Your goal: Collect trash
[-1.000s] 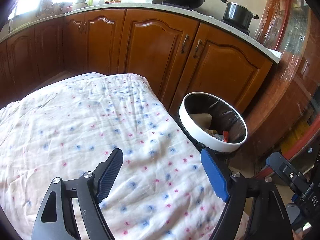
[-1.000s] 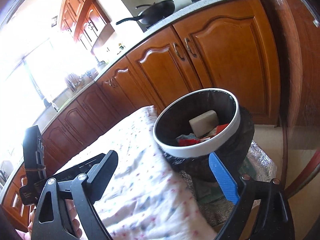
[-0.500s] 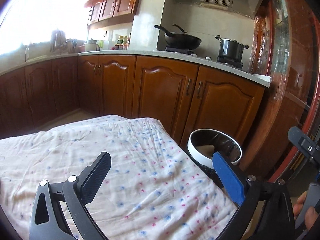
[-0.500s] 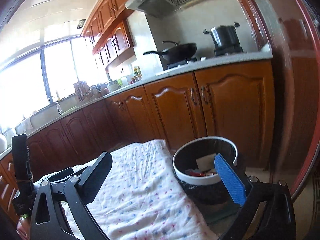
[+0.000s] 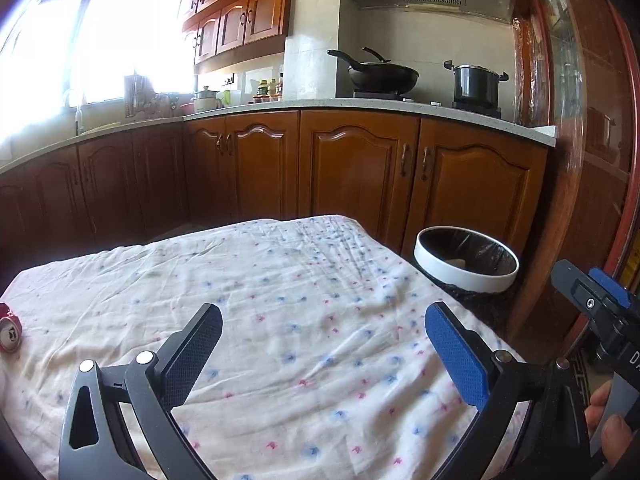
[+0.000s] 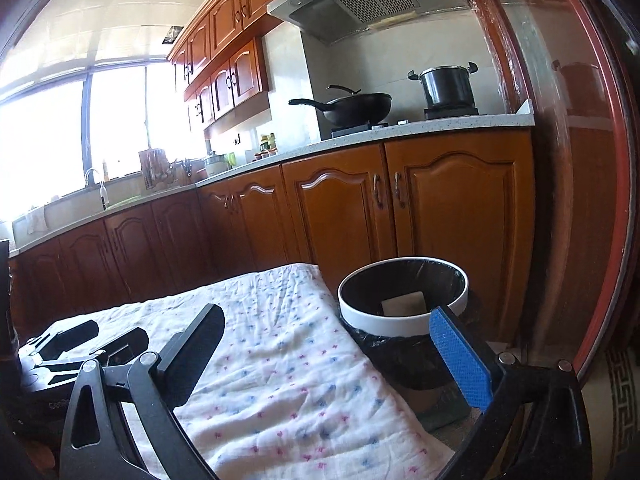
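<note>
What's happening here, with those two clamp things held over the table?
A person is clearing trash with a handheld gripper in each hand. Right now the left gripper and the right gripper are both open and empty above the cloth-covered table. The trash bin beside it already holds some pieces. A small red item sits at the table's left edge.

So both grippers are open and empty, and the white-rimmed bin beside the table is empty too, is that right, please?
Not quite. The left gripper and right gripper are both open and empty, but the white-rimmed bin beside the table is not empty: the right wrist view shows a pale block lying inside it.
</note>
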A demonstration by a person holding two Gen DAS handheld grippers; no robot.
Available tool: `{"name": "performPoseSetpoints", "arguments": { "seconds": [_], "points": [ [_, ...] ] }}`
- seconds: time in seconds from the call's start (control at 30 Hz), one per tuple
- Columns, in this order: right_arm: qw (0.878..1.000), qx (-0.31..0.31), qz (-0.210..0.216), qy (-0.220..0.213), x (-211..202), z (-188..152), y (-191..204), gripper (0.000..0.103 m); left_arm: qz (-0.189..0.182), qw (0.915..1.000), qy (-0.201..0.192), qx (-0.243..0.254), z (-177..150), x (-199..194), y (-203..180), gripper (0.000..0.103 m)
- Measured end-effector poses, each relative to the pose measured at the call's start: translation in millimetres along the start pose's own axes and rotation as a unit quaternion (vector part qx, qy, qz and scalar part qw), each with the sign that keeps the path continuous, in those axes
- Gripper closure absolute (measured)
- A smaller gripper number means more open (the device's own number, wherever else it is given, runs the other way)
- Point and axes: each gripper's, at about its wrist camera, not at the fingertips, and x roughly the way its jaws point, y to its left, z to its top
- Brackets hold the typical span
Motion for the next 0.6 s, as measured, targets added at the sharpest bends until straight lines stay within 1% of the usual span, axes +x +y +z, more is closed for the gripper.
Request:
{"name": "performPoseSetpoints", "arguments": {
  "seconds": [0.13,0.3,0.43,0.6],
  "points": [
    [1.0,-0.002,0.002,0.005,-6,-12,6,0.0,0.005,1.0,-0.006,0.004,-8,-9,3,0.001],
    [1.0,-0.006,0.0,0.01,-13,-23,10,0.0,0.0,1.0,-0.004,0.006,-16,-13,7,0.001],
    [1.0,-0.009,0.001,0.014,-17,-28,11,0.0,-0.001,1.0,-0.003,0.002,-18,-16,13,0.001],
    [1.0,-0.015,-0.001,0.009,-24,-29,14,0.0,-0.001,1.0,-0.007,0.007,-20,-19,17,0.001]
  ]
}}
